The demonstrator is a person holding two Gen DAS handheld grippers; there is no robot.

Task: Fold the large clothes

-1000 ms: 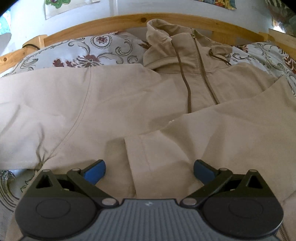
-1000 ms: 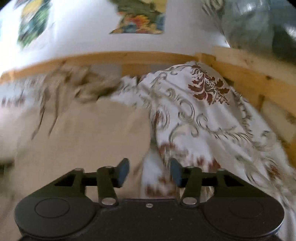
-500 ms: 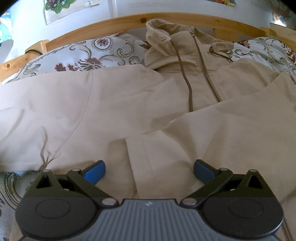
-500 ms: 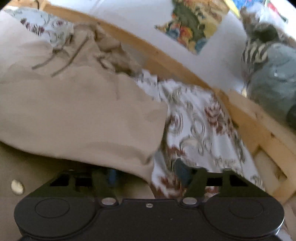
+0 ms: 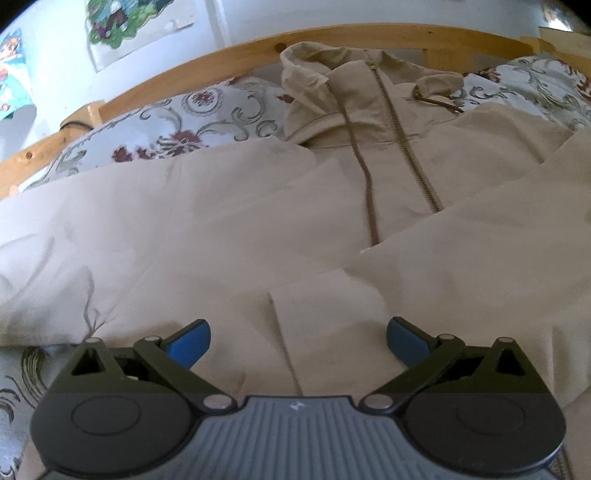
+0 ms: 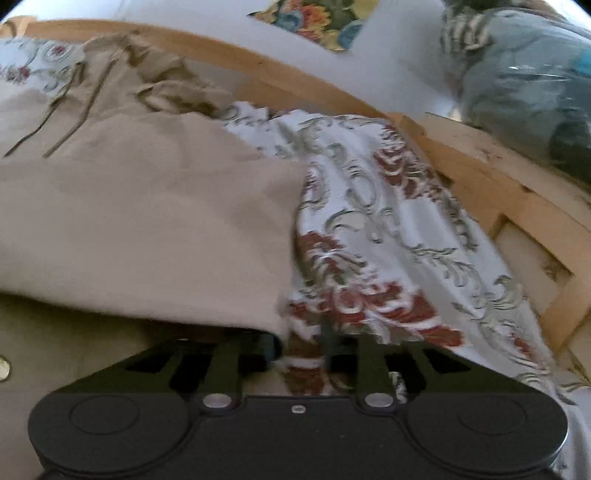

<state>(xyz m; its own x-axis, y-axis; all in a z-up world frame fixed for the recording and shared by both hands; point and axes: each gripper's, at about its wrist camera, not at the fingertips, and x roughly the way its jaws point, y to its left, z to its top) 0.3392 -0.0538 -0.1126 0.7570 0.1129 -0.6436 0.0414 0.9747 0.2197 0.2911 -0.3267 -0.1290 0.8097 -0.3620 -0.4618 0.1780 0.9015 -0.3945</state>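
Beige cloth is filling most of your left wrist view: the jacket [image 5: 229, 221] is lying spread across the bed, its hood [image 5: 314, 85] bunched at the top centre against the wooden bed frame [image 5: 184, 70]. The zipper [image 5: 402, 136] is running down from the collar toward the middle of the frame, with a drawstring [image 5: 360, 162] just left of it. A sleeve [image 5: 480, 251] is lying folded across the body at centre right. Floral bedding [image 5: 177, 129] is showing at upper left and upper right, and posters [image 5: 114, 22] are hanging on the wall above. You are holding the left gripper [image 5: 297, 338] at the bottom of the frame with its blue pads [image 5: 188, 341] spread wide, hovering over the jacket's lower part and gripping nothing.

In your right wrist view, the jacket [image 6: 140, 221] is taking up the left half, its folded edge ending at centre against the floral bedding [image 6: 388, 229]. The bed frame [image 6: 498, 192] is curving down the right side, with a plastic-wrapped bundle [image 6: 524, 74] at upper right. Your right gripper [image 6: 301, 349] is sitting at bottom centre, its jaws partly apart and opening; the left finger is tucked under the jacket's corner, the other over the bedding. I cannot tell whether the pads are pressing any cloth.
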